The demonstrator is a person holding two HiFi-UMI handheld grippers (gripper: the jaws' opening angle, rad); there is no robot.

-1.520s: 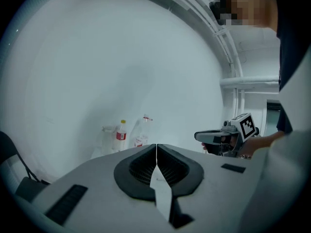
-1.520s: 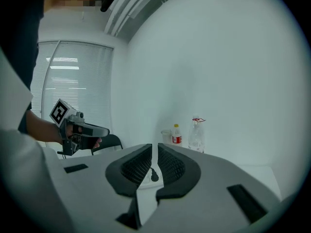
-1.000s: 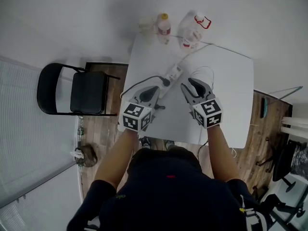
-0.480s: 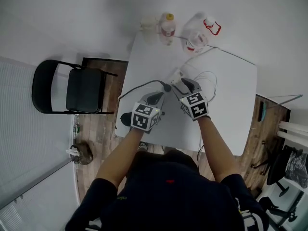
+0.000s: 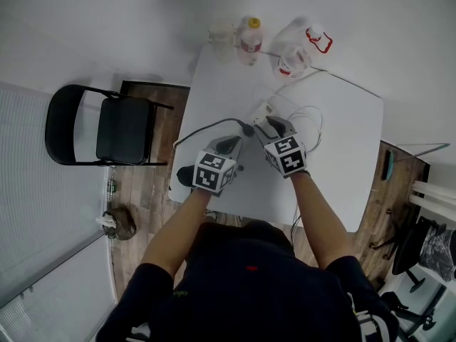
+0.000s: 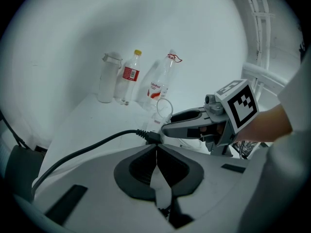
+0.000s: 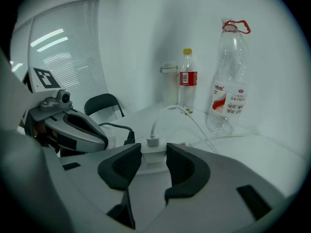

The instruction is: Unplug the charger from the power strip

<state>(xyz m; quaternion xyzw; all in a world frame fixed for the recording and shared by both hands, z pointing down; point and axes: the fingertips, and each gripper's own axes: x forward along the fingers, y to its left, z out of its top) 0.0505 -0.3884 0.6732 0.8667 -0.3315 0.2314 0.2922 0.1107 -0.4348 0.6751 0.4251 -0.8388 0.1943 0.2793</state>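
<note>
A white power strip (image 5: 261,112) lies in the middle of the white table (image 5: 342,162). A white charger (image 7: 153,151) with a white cable (image 7: 158,116) stands plugged into it. My right gripper (image 7: 154,154) has the charger between its pads; the jaws are closing, close against its sides. In the head view the right gripper (image 5: 274,127) sits over the strip's near end. My left gripper (image 6: 156,148) is shut, empty, just short of the black plug (image 6: 149,136) and its black cord (image 6: 82,152). It lies beside the right gripper, as the left gripper (image 5: 228,146) in the head view.
Two clear bottles (image 5: 293,50) and a small red-labelled one (image 5: 249,40) stand at the table's far edge beside a clear cup (image 5: 221,34). A black folding chair (image 5: 107,128) stands left of the table. Loose white cable (image 5: 308,120) loops right of the strip.
Both grippers came down and forward to the power strip. The right jaws now sit around the charger; the left jaws stayed shut near the black plug.
</note>
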